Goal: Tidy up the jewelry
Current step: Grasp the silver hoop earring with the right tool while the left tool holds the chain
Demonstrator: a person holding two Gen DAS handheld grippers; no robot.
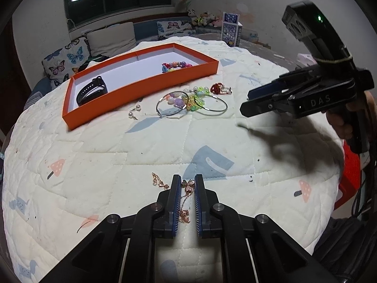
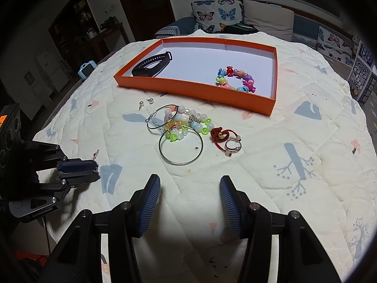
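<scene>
A rose-gold chain (image 1: 186,199) lies on the white quilt, and my left gripper (image 1: 187,180) is shut on it, one end (image 2: 96,153) trailing out past the tips. My right gripper (image 2: 189,184) hovers open over bare quilt with nothing between its fingers, short of a loose pile: two silver hoops (image 2: 181,149), pale bead bracelets (image 2: 188,122) and a red cord with a ring (image 2: 221,134). Two pearl earrings (image 2: 145,102) lie beside the orange tray (image 2: 188,89), which holds a black wristband (image 2: 153,64) and a colourful bead bracelet (image 2: 235,80).
The quilt (image 1: 117,146) covers a rounded surface that drops away at the near and side edges. Butterfly cushions (image 2: 216,14) and a sofa stand behind the tray. A blue toy watch (image 2: 86,70) sits at the far left edge. A hand (image 1: 341,122) holds the right gripper.
</scene>
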